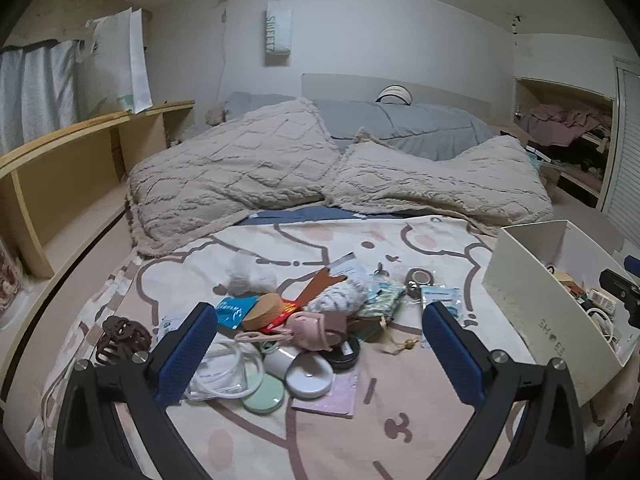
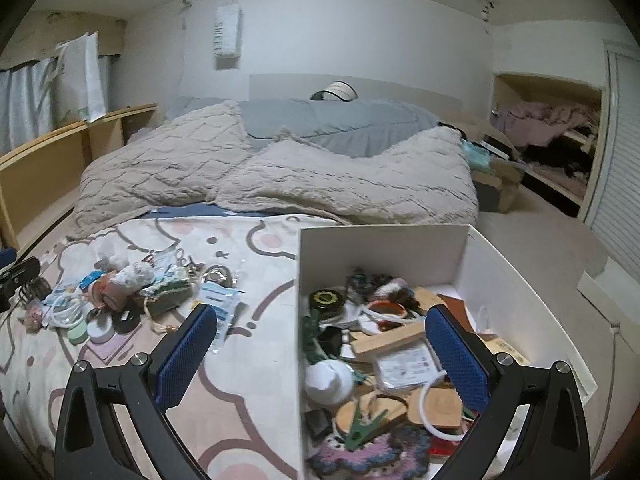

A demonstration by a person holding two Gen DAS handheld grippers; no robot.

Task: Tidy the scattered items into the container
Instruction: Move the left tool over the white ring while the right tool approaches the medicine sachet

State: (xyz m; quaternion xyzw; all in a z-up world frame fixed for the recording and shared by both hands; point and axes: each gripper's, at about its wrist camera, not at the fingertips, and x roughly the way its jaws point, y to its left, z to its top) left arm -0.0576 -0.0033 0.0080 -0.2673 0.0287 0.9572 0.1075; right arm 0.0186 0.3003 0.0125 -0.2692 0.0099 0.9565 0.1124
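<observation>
A pile of small items lies on the patterned bedspread: a pink pouch (image 1: pixel 316 326), a cork disc (image 1: pixel 262 312), a white round case (image 1: pixel 309 378), a green disc (image 1: pixel 262 396), a coiled white cable (image 1: pixel 224 372) and a brown hair claw (image 1: pixel 120 338). My left gripper (image 1: pixel 320 352) hovers open just above this pile, nothing between its blue pads. The white box (image 1: pixel 532 316) stands to the right. In the right wrist view the box (image 2: pixel 384 256) holds several items. My right gripper (image 2: pixel 322 352) is open, straddling the box's left wall, holding nothing.
Two beige textured pillows (image 1: pixel 240 168) and a grey duvet (image 1: pixel 400 124) fill the far half of the bed. Wooden shelving (image 1: pixel 60 168) runs along the left. A closet nook (image 2: pixel 552 136) with clothes and a louvred door (image 2: pixel 620 184) sit at the right.
</observation>
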